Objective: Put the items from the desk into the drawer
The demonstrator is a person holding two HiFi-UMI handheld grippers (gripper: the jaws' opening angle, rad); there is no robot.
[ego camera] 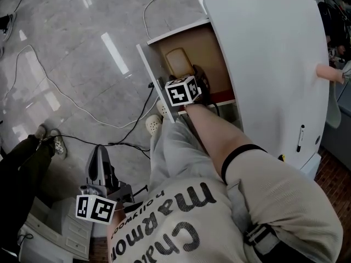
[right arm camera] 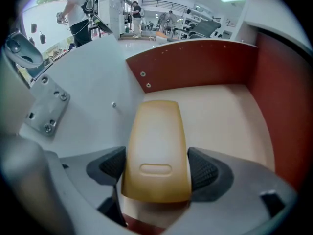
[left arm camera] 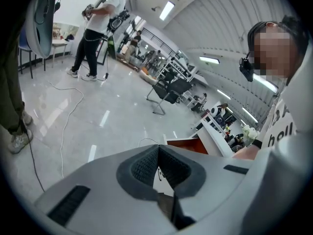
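right gripper (right arm camera: 159, 168), lower centre of its own view: jaws set wide, pads bearing on the two long sides of a tan case (right arm camera: 157, 146) near its closer end. the case is oblong with rounded corners, a smooth, slightly glossy shell and one shallow oval recess on top. it lies lengthwise inside the open drawer (right arm camera: 195, 62), over the pale floor and pointing toward the red back wall.

handling, as a judgement: probably a light, rigid, hollow shell. the smooth sides may slip, so the ribbed pads are best placed across its width near the middle rather than at the tapered end. it is unlikely to be fragile.

left gripper (left arm camera: 157, 155), bottom centre of its view: jaw tips together, holding nothing, aimed away over the floor.

white desk (ego camera: 263, 53), upper right of the head view.
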